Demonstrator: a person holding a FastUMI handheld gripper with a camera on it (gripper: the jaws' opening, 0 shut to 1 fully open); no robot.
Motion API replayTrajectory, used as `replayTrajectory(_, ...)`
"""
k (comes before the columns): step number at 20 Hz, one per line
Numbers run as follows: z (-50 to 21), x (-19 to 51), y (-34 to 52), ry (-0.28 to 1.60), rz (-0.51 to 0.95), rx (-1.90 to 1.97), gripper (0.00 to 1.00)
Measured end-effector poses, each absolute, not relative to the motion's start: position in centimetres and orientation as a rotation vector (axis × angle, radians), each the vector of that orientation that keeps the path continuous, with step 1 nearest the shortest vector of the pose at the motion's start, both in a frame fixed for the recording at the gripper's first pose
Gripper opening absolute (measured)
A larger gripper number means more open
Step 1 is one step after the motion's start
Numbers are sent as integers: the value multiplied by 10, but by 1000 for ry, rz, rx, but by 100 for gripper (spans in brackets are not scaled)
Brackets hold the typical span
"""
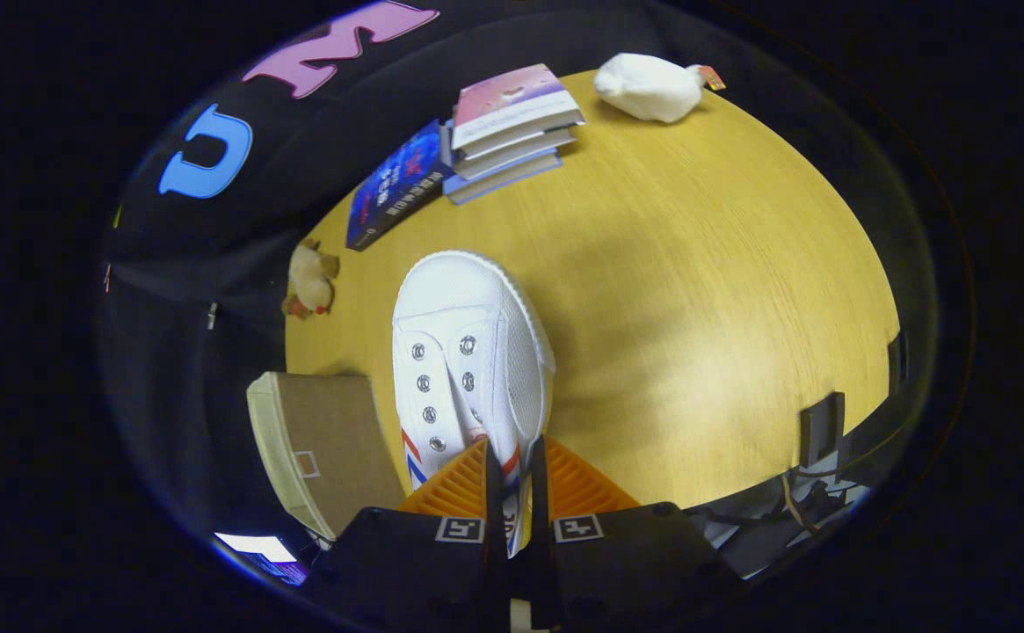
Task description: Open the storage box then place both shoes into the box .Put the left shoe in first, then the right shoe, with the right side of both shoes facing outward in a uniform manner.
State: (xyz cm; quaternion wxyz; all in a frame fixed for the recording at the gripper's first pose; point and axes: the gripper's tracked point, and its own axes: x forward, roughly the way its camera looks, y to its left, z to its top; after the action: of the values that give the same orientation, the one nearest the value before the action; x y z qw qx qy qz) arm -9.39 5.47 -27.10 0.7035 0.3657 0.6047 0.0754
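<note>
White shoe (468,369) at frame centre, toe toward the top, lifted over the yellow worktop (696,290), with metal eyelets and red and blue stripes by the heel. Gripper (516,479) at bottom centre, jaws drawn narrow, pinching the side wall of the shoe near the heel from both sides. Cardboard storage box (323,444) at lower left, just beside the shoe, at the worktop edge. Plush toy (311,281) at left. Stack of books (512,127) and 1 dark blue book (393,186) at upper centre. White soft toy (648,86) at upper right.
</note>
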Motion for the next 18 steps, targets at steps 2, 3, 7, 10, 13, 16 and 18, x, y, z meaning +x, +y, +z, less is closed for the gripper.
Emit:
replayTrajectory(2,-237,-80,79,1309,223,810,14)
replayTrajectory(3,-222,-75,90,1293,246,802,13)
replayTrajectory(7,-164,-58,144,1249,340,804,13)
replayTrajectory(10,-134,-53,187,1256,381,833,14)
replayTrajectory(13,-129,-54,219,1268,409,803,14)
replayTrajectory(16,-128,-56,257,1294,431,759,14)
replayTrajectory(18,-122,-58,287,1320,443,734,14)
